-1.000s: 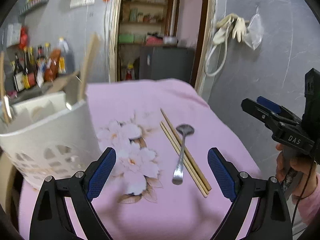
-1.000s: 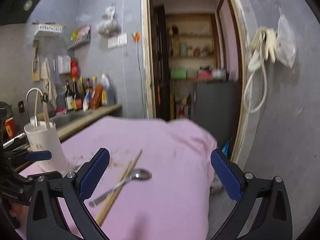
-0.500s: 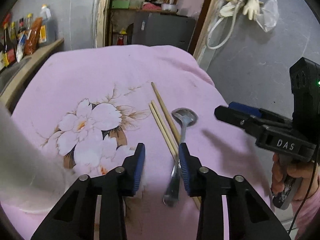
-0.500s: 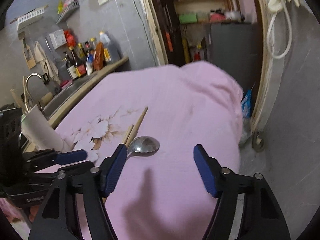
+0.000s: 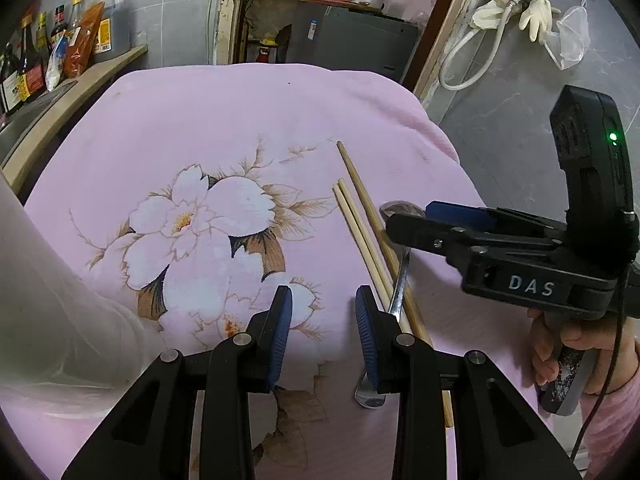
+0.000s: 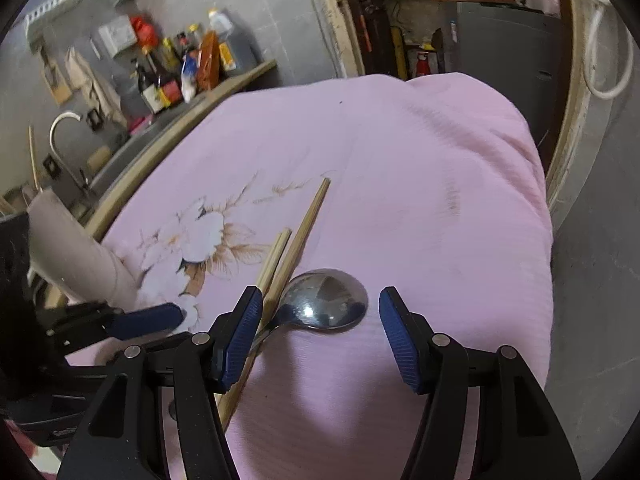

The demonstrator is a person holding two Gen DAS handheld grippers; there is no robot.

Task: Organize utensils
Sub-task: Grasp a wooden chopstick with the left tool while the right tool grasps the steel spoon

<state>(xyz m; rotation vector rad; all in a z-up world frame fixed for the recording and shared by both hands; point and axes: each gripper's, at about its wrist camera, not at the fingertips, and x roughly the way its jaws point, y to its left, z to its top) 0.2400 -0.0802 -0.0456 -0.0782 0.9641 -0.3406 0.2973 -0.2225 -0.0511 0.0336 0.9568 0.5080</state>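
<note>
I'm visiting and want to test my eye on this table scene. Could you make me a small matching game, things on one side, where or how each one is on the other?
Things:
1. spoon
2. chopsticks
3. left claw
4. white holder

Places or states:
A. standing at the cloth's left edge
B. bowl lies between the right claw's open blue pads
C. wooden, lying side by side just left of the spoon
D. part open over the printed flower, holding nothing

Pairs: 1-B, 2-C, 3-D, 4-A

A metal spoon (image 6: pixel 324 300) lies flat touching three wooden chopsticks (image 6: pixel 298 236) laid lengthwise alongside its handle.
</note>
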